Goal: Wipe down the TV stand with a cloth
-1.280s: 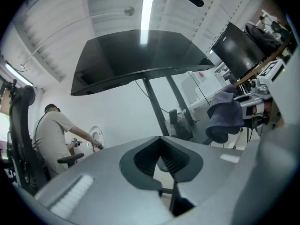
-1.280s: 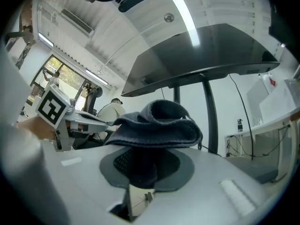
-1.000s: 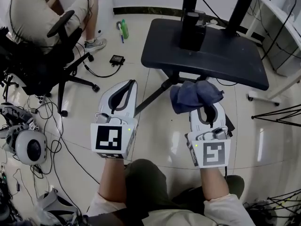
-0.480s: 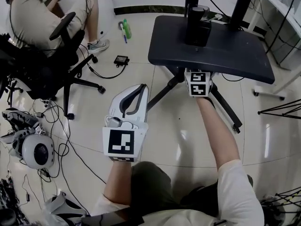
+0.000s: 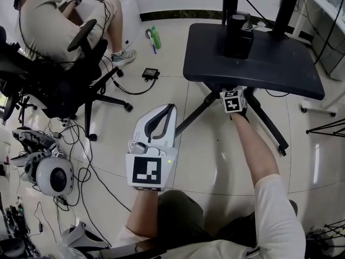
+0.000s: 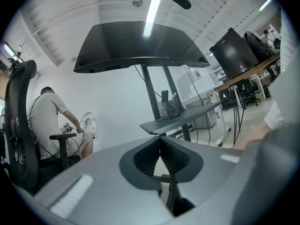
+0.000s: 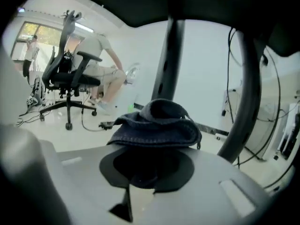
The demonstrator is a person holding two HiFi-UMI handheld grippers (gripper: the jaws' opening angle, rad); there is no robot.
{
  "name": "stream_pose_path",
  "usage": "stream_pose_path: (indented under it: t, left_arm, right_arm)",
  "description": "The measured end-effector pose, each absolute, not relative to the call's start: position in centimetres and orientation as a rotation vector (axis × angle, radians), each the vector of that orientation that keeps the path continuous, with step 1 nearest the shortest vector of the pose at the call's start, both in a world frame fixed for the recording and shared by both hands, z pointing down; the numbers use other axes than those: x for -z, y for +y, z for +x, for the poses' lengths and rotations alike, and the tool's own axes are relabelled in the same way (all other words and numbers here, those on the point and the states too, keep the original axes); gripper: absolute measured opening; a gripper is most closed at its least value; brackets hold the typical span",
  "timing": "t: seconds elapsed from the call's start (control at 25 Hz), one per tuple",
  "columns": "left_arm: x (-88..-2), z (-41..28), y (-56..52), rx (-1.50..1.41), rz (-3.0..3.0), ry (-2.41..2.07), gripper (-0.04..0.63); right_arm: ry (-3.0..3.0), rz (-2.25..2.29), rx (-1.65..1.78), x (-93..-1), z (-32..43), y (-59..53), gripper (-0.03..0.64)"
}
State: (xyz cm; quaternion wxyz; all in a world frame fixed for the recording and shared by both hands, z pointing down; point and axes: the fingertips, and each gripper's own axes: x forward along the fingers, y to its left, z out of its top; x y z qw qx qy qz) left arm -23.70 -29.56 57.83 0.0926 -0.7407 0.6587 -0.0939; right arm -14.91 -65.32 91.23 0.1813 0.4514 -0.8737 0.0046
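Starting at the left, a person sits in an office chair (image 5: 64, 74) well apart from the work. The left tongs (image 5: 164, 112) hang idle over the floor (image 5: 205, 161), pressed together with nothing between them, and point toward the TV stand (image 5: 269, 63). Further right, the right tongs (image 7: 146, 170) reach in under the front edge of the stand's dark surface, and only their marker cube shows from above. They pinch a dark blue cloth (image 7: 157, 123), bunched up over their tips, with the stand's underside overhead and its posts ahead.

I judge the wiping to be under way at the stand's lower parts, near where the legs meet the surface. Whether the cloth touches anything there I cannot tell. The next move calls for pressing the cloth flat against a leg or the underside and sweeping along it. The pinch must be kept firm so that the bunch does not slip free.
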Motion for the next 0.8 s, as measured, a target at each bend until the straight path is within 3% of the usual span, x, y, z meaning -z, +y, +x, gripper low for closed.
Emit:
stream_pose_path:
  t: [0.12, 0.32, 0.6, 0.8]
  left_arm:
    - [-58.2, -22.7, -29.7, 0.300, -2.183, 1.947, 0.107]
    - [-58.4, -22.1, -29.4, 0.359, -2.140, 1.949, 0.107]
    - [-56.5, -20.1, -28.1, 0.351, -2.125, 1.919, 0.107]
    - [-57.6, -21.9, -29.4, 0.262, -2.122, 1.921, 0.107]
  right_arm:
    - [-2.398, 1.193, -0.063, -100.0, -14.6, -65.7, 0.061]
    - [-2.434, 1.144, -0.048, -102.0, -15.5, -64.4, 0.061]
    - [-2.630, 0.732, -0.108, -109.4, -30.0, -42.5, 0.061]
    - [-2.778, 0.708, -0.026, -102.7, -31.7, -34.9, 0.061]
